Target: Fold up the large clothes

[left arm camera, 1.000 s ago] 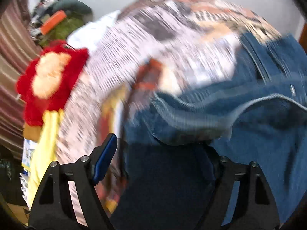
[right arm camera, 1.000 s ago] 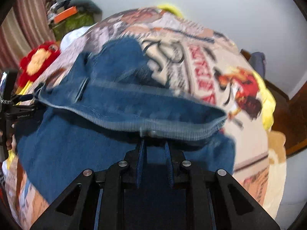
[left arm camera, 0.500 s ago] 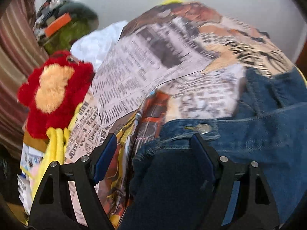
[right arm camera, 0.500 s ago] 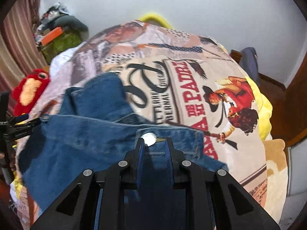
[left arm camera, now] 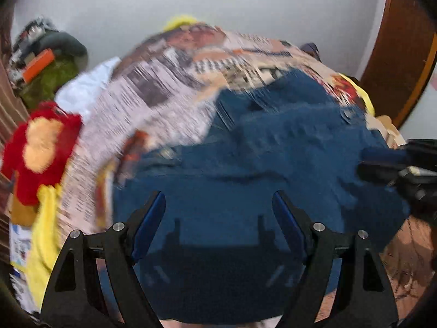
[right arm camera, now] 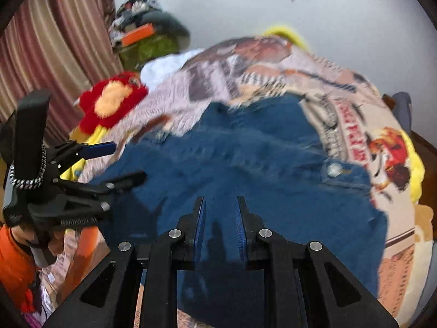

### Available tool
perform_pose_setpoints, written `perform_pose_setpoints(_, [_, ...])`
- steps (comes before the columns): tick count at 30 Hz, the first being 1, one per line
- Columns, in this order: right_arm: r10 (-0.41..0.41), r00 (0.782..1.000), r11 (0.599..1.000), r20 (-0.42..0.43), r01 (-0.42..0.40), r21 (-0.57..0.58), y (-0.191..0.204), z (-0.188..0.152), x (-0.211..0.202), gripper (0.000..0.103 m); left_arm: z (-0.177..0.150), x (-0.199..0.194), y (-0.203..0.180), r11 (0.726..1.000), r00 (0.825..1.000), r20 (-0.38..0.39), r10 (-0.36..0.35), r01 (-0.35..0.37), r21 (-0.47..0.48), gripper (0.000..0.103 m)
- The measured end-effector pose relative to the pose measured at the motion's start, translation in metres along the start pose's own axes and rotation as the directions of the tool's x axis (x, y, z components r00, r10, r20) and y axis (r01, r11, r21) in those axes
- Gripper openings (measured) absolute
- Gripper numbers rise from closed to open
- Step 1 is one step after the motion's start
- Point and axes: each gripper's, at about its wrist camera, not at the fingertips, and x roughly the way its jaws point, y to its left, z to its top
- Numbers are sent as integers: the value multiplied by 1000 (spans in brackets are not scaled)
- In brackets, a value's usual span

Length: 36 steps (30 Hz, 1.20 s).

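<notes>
A pair of blue denim jeans point(left arm camera: 273, 164) lies spread on the printed bedspread point(left arm camera: 164, 87), folded over, its metal button point(right arm camera: 333, 169) near the right edge. My left gripper point(left arm camera: 218, 207) is open wide, hovering above the jeans' near part; it also shows in the right wrist view point(right arm camera: 128, 161). My right gripper point(right arm camera: 220, 207) is open with a narrow gap and nothing between the fingers, just above the denim point(right arm camera: 245, 169). It shows at the right edge of the left wrist view point(left arm camera: 382, 164).
A red and orange plush toy point(right arm camera: 112, 104) lies at the bed's left edge beside yellow cloth point(left arm camera: 43, 232). A pile of bags point(right arm camera: 153, 38) sits in the far left corner by striped curtains point(right arm camera: 54, 41). A wooden door point(left arm camera: 401, 54) stands on the right.
Both grippers have let go of the jeans' waistband and pulled back and up. The jeans now lie flat on the bed. The right gripper opened slightly.
</notes>
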Motion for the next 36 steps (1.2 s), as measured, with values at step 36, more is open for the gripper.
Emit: perform_pose_setpoints(36, [-360, 929, 933, -82, 358, -47, -106, -114, -33, 17, -97, -3, 74, 969, 975, -89, 204, -215, -125, 86])
